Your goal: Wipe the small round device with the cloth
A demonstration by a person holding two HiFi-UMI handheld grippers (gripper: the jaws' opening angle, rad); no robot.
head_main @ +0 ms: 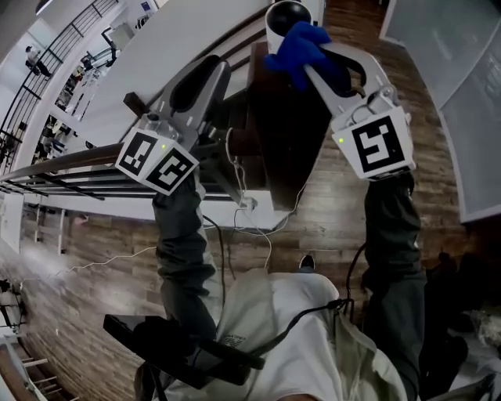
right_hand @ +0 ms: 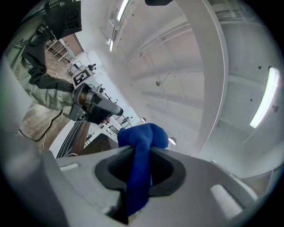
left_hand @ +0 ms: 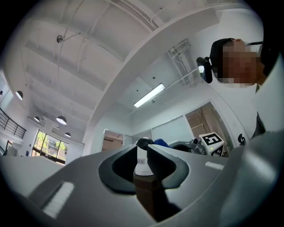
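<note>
The small round device (head_main: 283, 14), white with a black domed top, stands on a dark brown stand (head_main: 286, 125) at the top of the head view. My right gripper (head_main: 309, 63) is shut on a bunched blue cloth (head_main: 301, 43), and the cloth lies against the device's right side. In the right gripper view the cloth (right_hand: 142, 137) fills the gap of the right gripper (right_hand: 140, 166) and hides the device. My left gripper (head_main: 223, 74) is just left of the stand, open. Through the gap of the left gripper (left_hand: 143, 165) I see the device (left_hand: 142, 160) on the stand (left_hand: 148, 195), touched by neither jaw.
A white slanted surface (head_main: 180, 47) runs behind the left gripper. Dark railing bars (head_main: 47, 168) lie at the left. Thin cables (head_main: 250, 231) and a white socket block (head_main: 249, 205) lie on the wooden floor (head_main: 329, 219) below the stand. A glass panel (head_main: 462, 70) stands at right.
</note>
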